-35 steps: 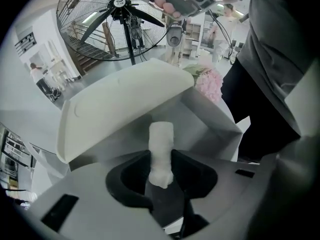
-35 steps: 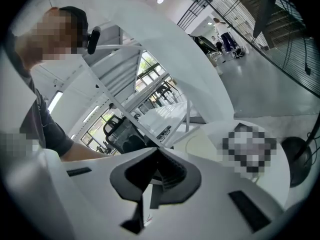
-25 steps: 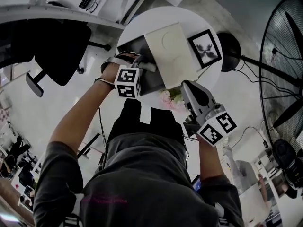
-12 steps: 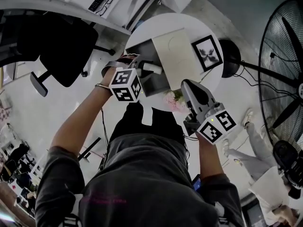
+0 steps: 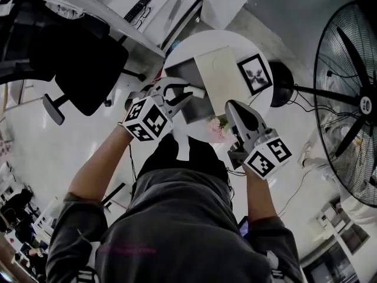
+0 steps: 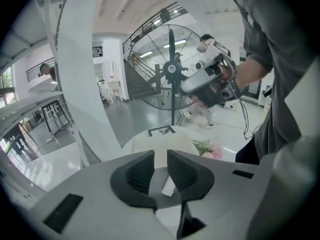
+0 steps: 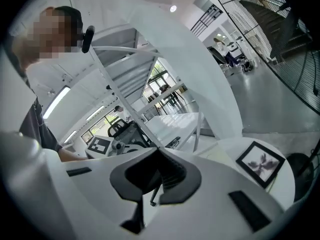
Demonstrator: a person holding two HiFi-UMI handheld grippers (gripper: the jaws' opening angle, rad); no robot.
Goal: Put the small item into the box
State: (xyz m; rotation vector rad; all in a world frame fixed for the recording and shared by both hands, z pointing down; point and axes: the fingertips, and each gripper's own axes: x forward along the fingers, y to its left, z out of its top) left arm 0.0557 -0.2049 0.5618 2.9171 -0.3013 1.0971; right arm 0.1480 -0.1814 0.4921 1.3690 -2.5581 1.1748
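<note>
A small white item (image 5: 197, 92) lies in the dark open box (image 5: 179, 74) on the round white table (image 5: 235, 40); the box's cream lid (image 5: 221, 78) stands open beside it. My left gripper (image 5: 183, 92) hovers at the box's near left edge. Its jaws are closing with nothing between the pads. In the left gripper view the small white item (image 6: 168, 186) shows below the gap of the left gripper (image 6: 160, 156), clear of it. My right gripper (image 5: 231, 105) is shut and empty, held off the table's near edge by the flowers; in its own view the right gripper (image 7: 159, 154) has both jaws touching.
A framed picture (image 5: 254, 73) lies on the table right of the lid. Pink flowers (image 5: 217, 125) sit at the table's near edge. A large standing fan (image 5: 347, 99) is at the right, a black office chair (image 5: 82, 63) at the left.
The left gripper has drawn back from over the box toward the near left, and its jaws have narrowed. The white item stays in the box. The right gripper has hardly moved.
</note>
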